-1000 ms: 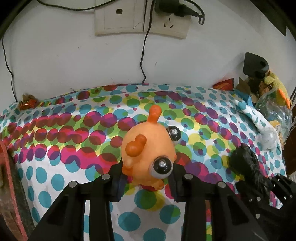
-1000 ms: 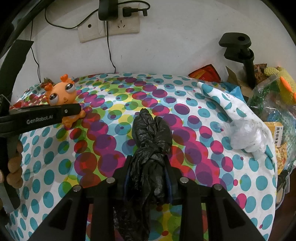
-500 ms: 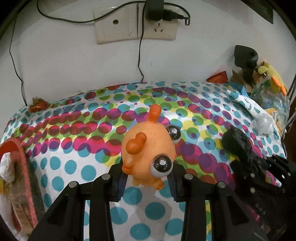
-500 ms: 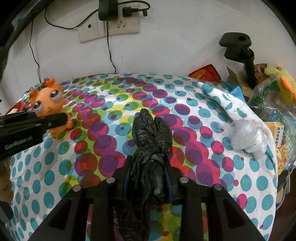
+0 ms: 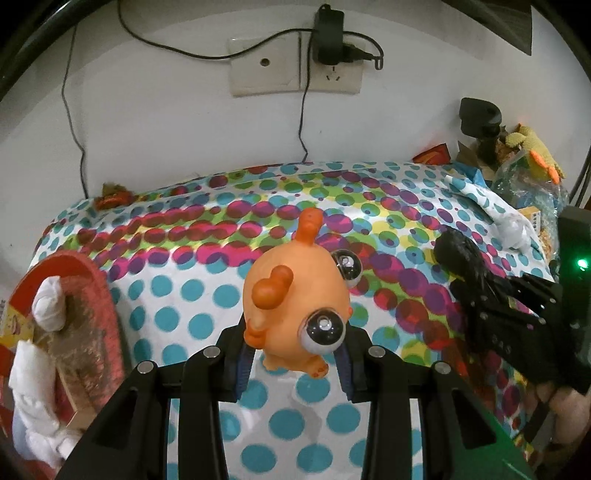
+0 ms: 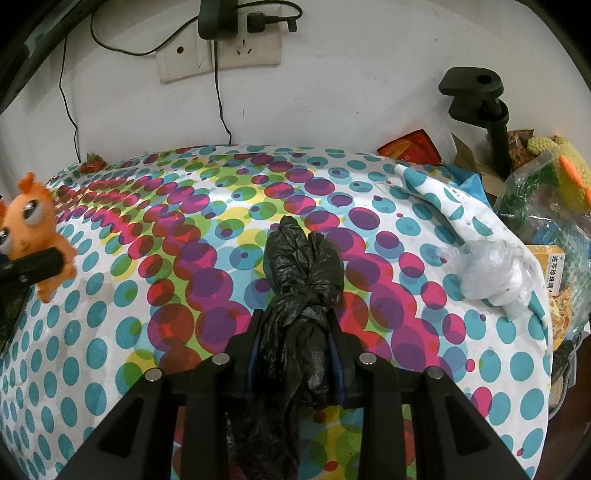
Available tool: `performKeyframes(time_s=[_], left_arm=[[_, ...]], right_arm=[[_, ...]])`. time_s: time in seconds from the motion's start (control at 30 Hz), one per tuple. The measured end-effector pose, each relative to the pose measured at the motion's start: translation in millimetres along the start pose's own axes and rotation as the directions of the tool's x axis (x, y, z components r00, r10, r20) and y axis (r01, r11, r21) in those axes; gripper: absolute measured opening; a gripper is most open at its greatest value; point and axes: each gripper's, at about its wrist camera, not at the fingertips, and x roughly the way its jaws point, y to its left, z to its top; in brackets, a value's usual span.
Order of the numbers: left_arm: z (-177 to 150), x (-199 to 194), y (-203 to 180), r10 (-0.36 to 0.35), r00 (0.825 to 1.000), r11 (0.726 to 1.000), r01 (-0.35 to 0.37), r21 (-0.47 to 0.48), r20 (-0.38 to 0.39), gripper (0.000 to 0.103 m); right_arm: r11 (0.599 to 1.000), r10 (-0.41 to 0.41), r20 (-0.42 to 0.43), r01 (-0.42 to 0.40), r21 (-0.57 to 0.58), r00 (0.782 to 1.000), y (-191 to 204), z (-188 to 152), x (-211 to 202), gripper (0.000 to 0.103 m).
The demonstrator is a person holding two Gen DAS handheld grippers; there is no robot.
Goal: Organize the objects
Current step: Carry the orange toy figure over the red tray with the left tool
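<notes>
Gripping orange toy (image 5: 295, 306) in my left claw (image 5: 295, 363), black bag (image 6: 299, 295) in right claw (image 6: 295, 363); both lifted, neither placed; white bag (image 6: 491, 277) at 3 o'clock untouched on tabletop (image 6: 147, 369).

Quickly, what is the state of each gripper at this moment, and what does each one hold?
Left gripper: closed on the orange toy.
Right gripper: closed on the black plastic bag.

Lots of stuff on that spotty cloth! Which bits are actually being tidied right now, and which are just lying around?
Being handled:
orange toy, gripped by the left gripper
black bag, gripped by the right gripper

Just lying about:
white bag
yellow plush
black clamp
charger
</notes>
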Motion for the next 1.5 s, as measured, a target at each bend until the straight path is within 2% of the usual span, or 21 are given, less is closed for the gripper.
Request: performKeyframes(time_s=[0.17, 0.3, 0.63, 1.17, 1.5], left_arm=[[-6, -18, 10, 0.003, 1.000, 1.000, -0.003, -0.008, 0.012, 0.035], [-12, -26, 18, -0.016, 1.000, 0.999, 0.016, -0.038, -0.008, 0.035], [-22, -50, 28, -0.010, 1.000, 0.999, 0.010, -0.036, 0.002, 0.035], [-36, -86, 87, 0.085, 0.996, 0.991, -0.084, -0.100, 0.005, 0.035], [-49, -98, 142, 0.169, 0.986, 0.970, -0.167, -0.176, -0.007, 0.035]], right_arm=[[1.000, -0.003, 0.000, 0.003, -0.003, 1.000, 0, 1, 0, 0.032], [1.000, -0.003, -0.001, 0.003, -0.003, 1.000, 0, 1, 0, 0.032], [1.000, -0.004, -0.001, 0.004, -0.003, 1.000, 0, 1, 0, 0.032], [1.000, -0.006, -0.001, 0.006, -0.004, 1.000, 0, 2, 0, 0.032], [1.000, -0.005, 0.000, 0.005, -0.003, 1.000, 0, 1, 0, 0.032]])
